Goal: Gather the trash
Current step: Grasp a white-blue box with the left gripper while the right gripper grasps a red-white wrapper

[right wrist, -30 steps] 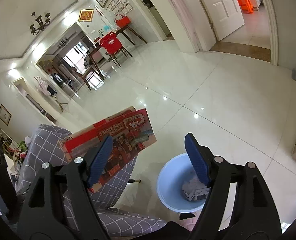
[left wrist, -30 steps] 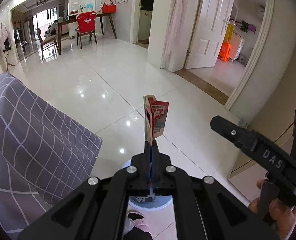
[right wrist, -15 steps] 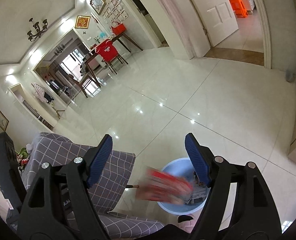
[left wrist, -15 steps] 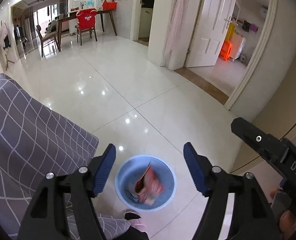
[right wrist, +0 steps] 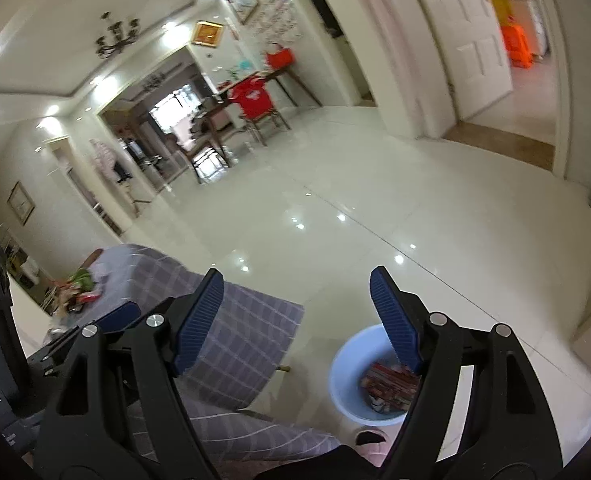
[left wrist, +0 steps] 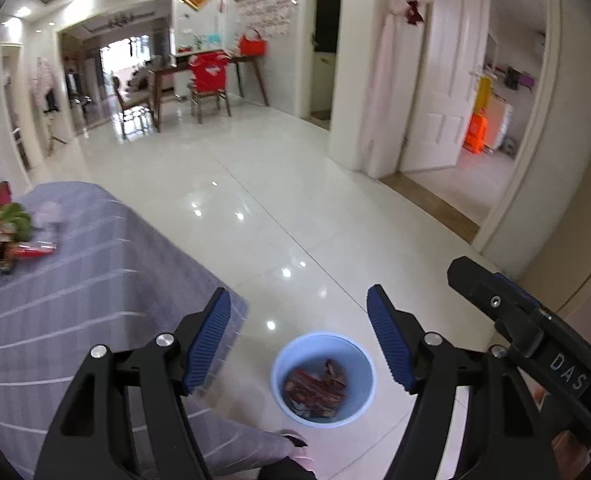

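Observation:
A light blue bin (left wrist: 322, 378) stands on the white tile floor, with red wrappers (left wrist: 315, 388) lying inside it. It also shows in the right wrist view (right wrist: 347, 376), again with the red wrappers (right wrist: 387, 384) in it. My left gripper (left wrist: 298, 340) is open and empty, high above the bin. My right gripper (right wrist: 295, 320) is open and empty too, above the floor left of the bin. More trash (left wrist: 11, 236) lies on the grey checked tablecloth (left wrist: 75, 300) at the far left.
The table with the grey cloth (right wrist: 235, 332) fills the lower left. The right gripper's body (left wrist: 535, 340) shows at the right of the left wrist view. A dining table and red-covered chair (left wrist: 209, 76) stand far back. An open white door (left wrist: 443, 92) is at the right.
My left gripper opened and dropped the red package into the blue bin. Both views have since tilted up and turned left, bringing the table's trash into sight.

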Demonstrator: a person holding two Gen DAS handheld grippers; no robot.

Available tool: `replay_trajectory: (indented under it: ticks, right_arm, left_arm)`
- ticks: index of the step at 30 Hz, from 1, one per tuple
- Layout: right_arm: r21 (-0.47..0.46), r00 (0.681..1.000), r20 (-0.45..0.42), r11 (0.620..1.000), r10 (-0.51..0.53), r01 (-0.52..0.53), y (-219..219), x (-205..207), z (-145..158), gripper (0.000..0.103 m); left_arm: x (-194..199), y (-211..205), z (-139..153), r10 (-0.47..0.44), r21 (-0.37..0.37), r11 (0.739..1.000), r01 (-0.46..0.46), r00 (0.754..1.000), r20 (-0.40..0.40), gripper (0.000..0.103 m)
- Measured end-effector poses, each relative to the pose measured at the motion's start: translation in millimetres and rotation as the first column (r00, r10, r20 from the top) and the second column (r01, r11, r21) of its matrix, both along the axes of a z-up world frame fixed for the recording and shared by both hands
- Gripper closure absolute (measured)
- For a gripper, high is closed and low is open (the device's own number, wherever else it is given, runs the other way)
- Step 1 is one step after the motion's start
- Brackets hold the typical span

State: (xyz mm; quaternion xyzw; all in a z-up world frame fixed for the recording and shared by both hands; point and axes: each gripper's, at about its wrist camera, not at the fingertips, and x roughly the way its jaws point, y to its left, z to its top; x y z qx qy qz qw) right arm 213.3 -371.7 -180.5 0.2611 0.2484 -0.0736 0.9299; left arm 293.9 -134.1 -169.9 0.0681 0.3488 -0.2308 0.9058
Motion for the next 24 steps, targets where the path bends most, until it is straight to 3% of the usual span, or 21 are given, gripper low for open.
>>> replay_trajectory:
  ticks: [5, 11, 16, 19, 24]
  right_arm:
    - [-0.043, 0.994, 0.03, 0.994, 0.105, -0.104, 44.3, 12.7, 30.6, 0.027]
    - [-0.106, 0.963, -0.012, 0.958, 0.269, -0.268, 117.3, 49.0, 46.7, 0.026]
    - [-0.178, 0.917, -0.079, 0.899, 0.392, -0.4, 184.6, 82.7, 43.2, 0.026]
    - [-0.202, 0.895, -0.112, 0.872, 0.432, -0.446, 215.5, 100.1, 39.3, 0.026]
    - [-0.236, 0.866, -0.177, 0.834, 0.468, -0.499, 251.1, 128.4, 27.7, 0.026]
  left_arm:
    - [-5.7, 56.4, 34.8, 0.103, 0.008, 0.995, -0.104, 0.992, 0.07, 0.029]
    - [-1.0, 140.1, 60.6, 0.268, 0.105, 0.951, -0.29, 0.945, 0.186, 0.02]
    - [14.2, 200.5, 47.2, 0.348, 0.289, 0.865, -0.41, 0.906, 0.242, 0.02]
    - [26.5, 223.9, 37.0, 0.374, 0.356, 0.824, -0.441, 0.895, 0.243, 0.02]
    - [47.8, 244.9, 18.8, 0.394, 0.397, 0.802, -0.446, 0.895, 0.211, 0.02]
